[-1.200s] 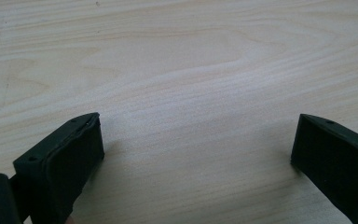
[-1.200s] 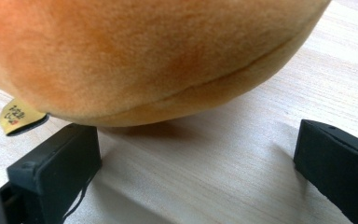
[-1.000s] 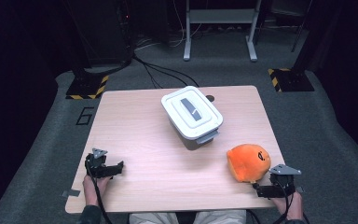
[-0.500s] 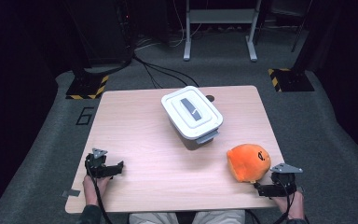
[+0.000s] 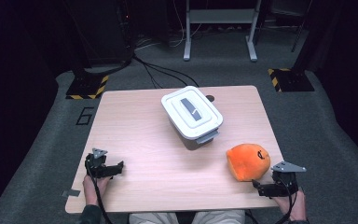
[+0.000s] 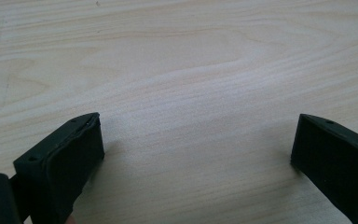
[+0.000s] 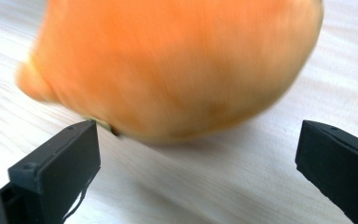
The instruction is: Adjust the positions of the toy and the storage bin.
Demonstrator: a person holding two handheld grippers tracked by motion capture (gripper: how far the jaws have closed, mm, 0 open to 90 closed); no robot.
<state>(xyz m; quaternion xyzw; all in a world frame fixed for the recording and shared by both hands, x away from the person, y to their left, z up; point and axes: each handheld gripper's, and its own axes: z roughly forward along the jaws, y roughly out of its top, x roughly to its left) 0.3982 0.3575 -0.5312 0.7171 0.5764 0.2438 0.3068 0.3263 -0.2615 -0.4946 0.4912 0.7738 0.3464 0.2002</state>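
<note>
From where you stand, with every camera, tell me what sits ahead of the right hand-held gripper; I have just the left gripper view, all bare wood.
Observer: A round orange plush toy lies just ahead of the right hand-held gripper, whose jaws stand wide apart with nothing between them.
Operator: Report anything else on the table.
Observer: A white lidded plastic box with a grey handle stands near the middle of the light wooden table, apart from the toy.
Operator: Say where my left hand-held gripper sits.
Observer: Near the table's front left corner.
</note>
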